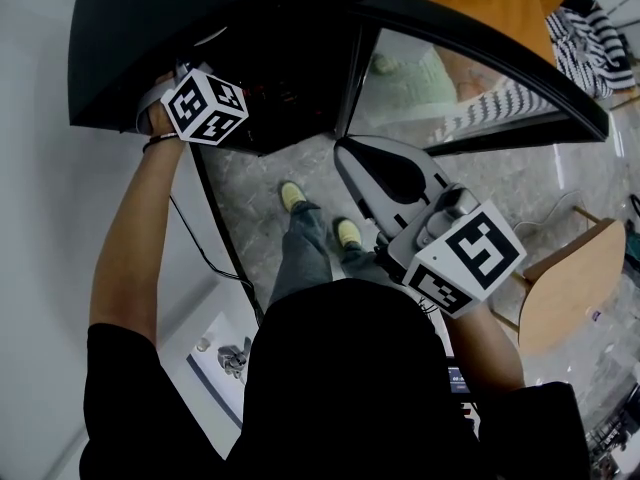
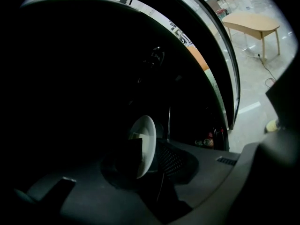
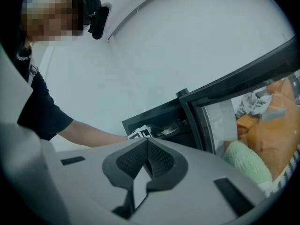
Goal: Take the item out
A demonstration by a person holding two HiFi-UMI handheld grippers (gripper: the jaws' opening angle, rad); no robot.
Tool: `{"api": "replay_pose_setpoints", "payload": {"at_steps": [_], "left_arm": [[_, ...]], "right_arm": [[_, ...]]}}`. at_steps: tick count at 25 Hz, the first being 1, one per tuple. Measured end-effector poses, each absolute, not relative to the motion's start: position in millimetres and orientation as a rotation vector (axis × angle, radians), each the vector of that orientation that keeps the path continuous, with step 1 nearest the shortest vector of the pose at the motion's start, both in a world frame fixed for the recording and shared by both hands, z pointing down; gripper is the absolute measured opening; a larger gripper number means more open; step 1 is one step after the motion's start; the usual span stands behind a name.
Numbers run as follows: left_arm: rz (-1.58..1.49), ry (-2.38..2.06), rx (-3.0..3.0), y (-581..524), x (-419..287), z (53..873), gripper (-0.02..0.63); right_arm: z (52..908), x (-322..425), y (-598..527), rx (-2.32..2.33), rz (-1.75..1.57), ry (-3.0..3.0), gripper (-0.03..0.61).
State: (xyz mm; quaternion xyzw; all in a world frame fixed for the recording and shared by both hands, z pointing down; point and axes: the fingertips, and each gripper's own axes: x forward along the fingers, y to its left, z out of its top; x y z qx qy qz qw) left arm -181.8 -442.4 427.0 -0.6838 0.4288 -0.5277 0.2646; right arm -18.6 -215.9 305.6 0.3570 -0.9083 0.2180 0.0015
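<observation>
A small white sticker point(image 2: 176, 29) on the frame of the glass door point(image 2: 216, 86) carries print too small to read. Each gripper's marker cube bears black-and-white square patterns: one point(image 1: 205, 105) sits at the mouth of the black cabinet point(image 1: 120, 38), the other point(image 1: 470, 258) low on the right of the head view.

The white dish point(image 2: 147, 142) sits deep inside the dark cabinet. In the left gripper view it shows as a narrow oval, seen almost edge-on. Its long axis runs up and down the picture, the top leaning a little to the right, and its broad pale face is turned toward the picture's right.

The left gripper point(image 2: 150, 157) reaches in with its jaws parted, one on each side of the dish. The dark left jaw overlaps the dish's left edge, and the meshed pad point(image 2: 174, 159) of the right jaw lies just beside its right edge. The gloom does not show either pad pressing on it. The left hand point(image 1: 158, 118) is at the cabinet's mouth.

The right gripper point(image 3: 147, 146) hangs outside the cabinet, beside the swung-out door. Its two meshed pads are closed tip to tip with nothing between them, and they point toward the cabinet.

Behind the glass lie orange fabric point(image 1: 500, 3), a striped cloth point(image 1: 590, 33) and a pale green knit point(image 3: 246, 163). A light wooden table point(image 1: 570, 288) stands on the grey marbled floor point(image 1: 560, 178) at the right
</observation>
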Motion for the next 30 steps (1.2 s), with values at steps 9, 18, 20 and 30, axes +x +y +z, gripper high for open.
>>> {"api": "replay_pose_setpoints", "payload": {"at_steps": [9, 18, 20, 30], "left_arm": [[-1.446, 1.115, -1.855, -446, -179, 429, 0.092], [-1.462, 1.102, -1.86, -443, -178, 435, 0.025], [-1.463, 1.104, -1.865, -442, -178, 434, 0.025], [-1.447, 1.13, -1.866, -433, -184, 434, 0.021]], "right_arm": [[306, -15, -218, 1.143, 0.692, -2.851, 0.008], [306, -17, -216, 1.149, 0.701, -2.849, 0.008], [306, -17, -216, 1.151, 0.702, -2.847, 0.008], [304, -20, -214, 1.149, 0.697, -2.856, 0.008]]}}
